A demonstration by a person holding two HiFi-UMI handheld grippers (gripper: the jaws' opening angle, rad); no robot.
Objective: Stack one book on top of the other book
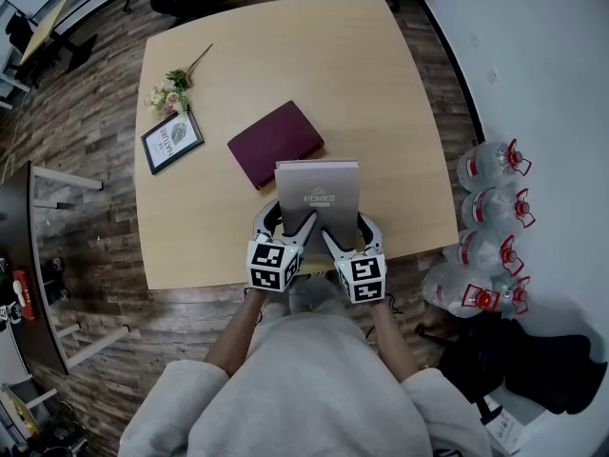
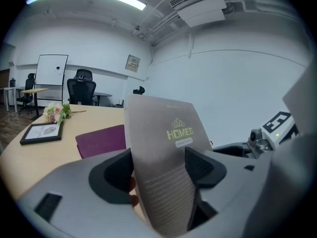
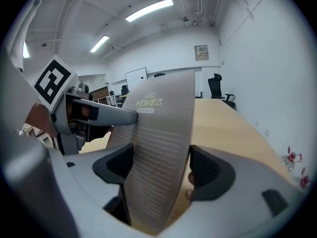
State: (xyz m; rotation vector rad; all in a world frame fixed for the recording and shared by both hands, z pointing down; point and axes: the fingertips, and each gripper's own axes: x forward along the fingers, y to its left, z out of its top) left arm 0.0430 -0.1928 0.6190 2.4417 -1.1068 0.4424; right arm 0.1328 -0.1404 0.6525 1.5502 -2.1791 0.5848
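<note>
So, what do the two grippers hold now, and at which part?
The left gripper and the right gripper each clamp the grey book at its near edge.

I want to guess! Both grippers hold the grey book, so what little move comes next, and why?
Probably carry the grey book forward and a little left, over the maroon book. The left gripper and right gripper both clamp its near edge, and the maroon book lies flat on the table just beyond it.
</note>
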